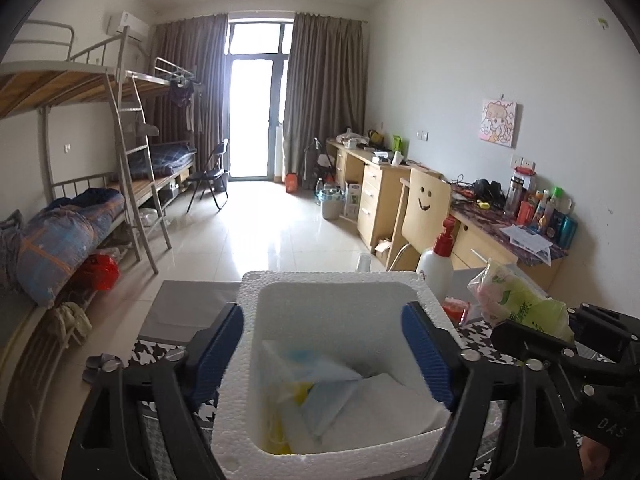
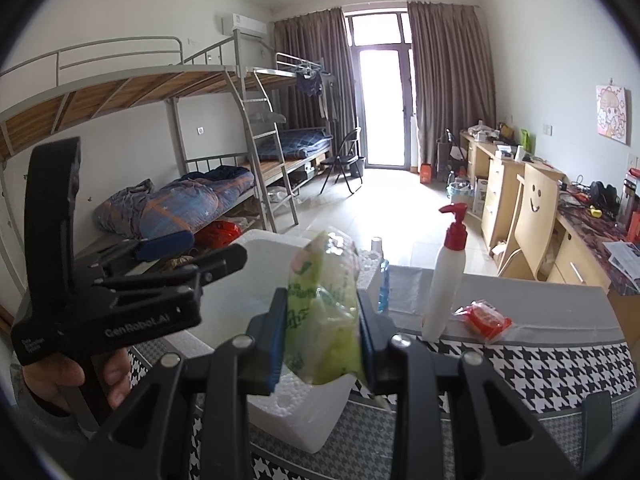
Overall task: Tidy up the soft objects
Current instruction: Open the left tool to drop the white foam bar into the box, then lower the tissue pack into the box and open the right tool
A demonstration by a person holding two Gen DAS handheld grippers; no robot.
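Note:
A white foam box (image 1: 320, 278) stands on the table, and my left gripper (image 1: 323, 316) hangs open over it, one blue pad on each side of the opening. Nothing is between the pads. Soft white, blue and yellow packets (image 1: 332, 376) lie in the box. My right gripper (image 2: 322, 312) is shut on a green plastic-wrapped soft pack (image 2: 324, 280), held upright just right of the box (image 2: 304, 412). The same pack (image 1: 520, 304) shows at the right of the left wrist view. A hand (image 2: 60, 376) holds the left gripper (image 2: 200, 250).
A white pump bottle with a red top (image 2: 444, 292), a small blue bottle (image 2: 383, 280) and a red packet (image 2: 486, 320) are on the table right of the box. The table has a houndstooth cloth (image 2: 540, 364). Bunk beds stand at the left and desks with a chair (image 2: 536, 208) at the right.

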